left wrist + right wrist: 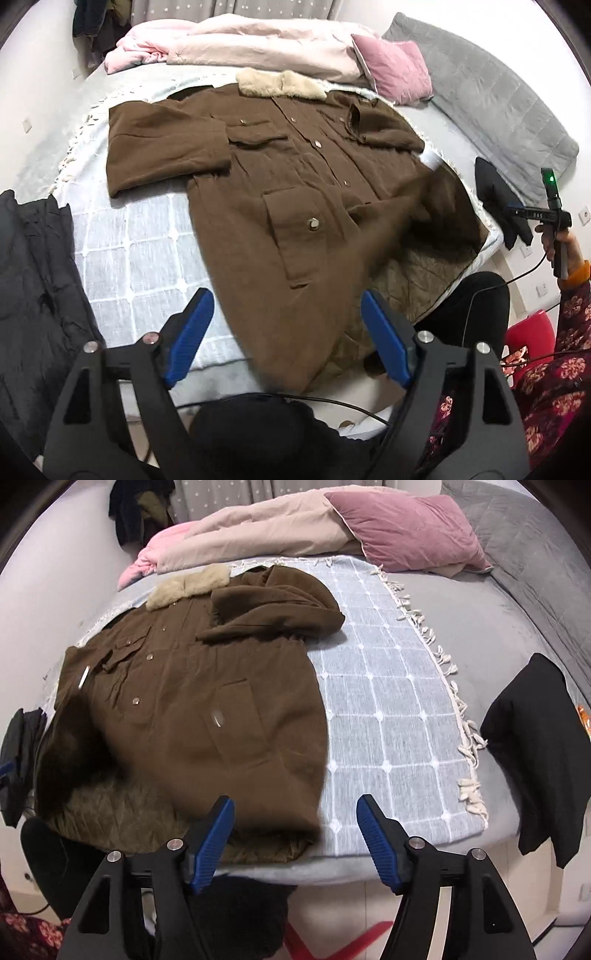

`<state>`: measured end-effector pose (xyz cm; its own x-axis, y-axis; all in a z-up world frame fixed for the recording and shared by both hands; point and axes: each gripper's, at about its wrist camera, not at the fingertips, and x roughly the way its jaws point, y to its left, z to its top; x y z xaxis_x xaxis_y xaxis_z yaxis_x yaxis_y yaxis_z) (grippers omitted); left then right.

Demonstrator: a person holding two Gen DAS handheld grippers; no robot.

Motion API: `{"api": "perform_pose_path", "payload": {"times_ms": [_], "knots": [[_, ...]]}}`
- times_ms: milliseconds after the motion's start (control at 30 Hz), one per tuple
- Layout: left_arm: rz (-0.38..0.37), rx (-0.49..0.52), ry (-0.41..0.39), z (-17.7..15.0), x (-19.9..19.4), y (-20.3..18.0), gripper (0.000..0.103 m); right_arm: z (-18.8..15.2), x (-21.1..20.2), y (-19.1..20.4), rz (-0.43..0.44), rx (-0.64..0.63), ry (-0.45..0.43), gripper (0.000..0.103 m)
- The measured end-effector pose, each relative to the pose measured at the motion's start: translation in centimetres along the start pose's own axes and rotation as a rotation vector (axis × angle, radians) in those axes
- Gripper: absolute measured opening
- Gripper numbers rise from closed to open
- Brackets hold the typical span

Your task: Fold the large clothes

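Note:
A large brown coat (295, 177) with a beige fur collar (280, 85) lies front-up on a blue-grey checked blanket (140, 251) on the bed. Both sleeves are folded in over the chest. The near hem is turned up and shows quilted olive lining (417, 273). My left gripper (286, 332) is open and empty, just above the near hem. The coat also shows in the right wrist view (192, 709). My right gripper (295, 834) is open and empty, over the hem's right corner and the blanket (388, 720).
A pink pillow (391, 70) and pale pink duvet (258, 48) lie at the bed's far side, a grey quilt (491, 99) to the right. Dark garments hang at the left (33, 288) and right (539, 746) edges of the bed. My legs stand at the near edge.

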<state>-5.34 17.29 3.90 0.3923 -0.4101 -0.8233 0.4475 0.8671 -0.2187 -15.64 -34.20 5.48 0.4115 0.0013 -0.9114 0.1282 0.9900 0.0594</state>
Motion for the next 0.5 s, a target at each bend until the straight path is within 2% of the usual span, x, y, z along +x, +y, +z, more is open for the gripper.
{"api": "perform_pose_path", "payload": {"times_ms": [167,300,367,500], "knots": [[0.063,0.056,0.146,-2.8,4.3,-3.5,0.082,-1.9,3.6,2.3,-0.015,-0.08,0.094,0.07],[0.112,0.057,0.192,-5.7,5.7,-4.3,0.082,-3.8,4.5,2.0,-0.011,-0.12,0.109,0.07],[0.166,0.032,0.206,-6.6,6.2,-3.8,0.082,-4.3,4.6,1.0,-0.022,-0.105,0.104,0.07],[0.141,-0.08,0.198,-6.5,6.6,-1.7,0.082,-4.6,4.6,-2.1,0.015,-0.01,0.085,0.07]]}}
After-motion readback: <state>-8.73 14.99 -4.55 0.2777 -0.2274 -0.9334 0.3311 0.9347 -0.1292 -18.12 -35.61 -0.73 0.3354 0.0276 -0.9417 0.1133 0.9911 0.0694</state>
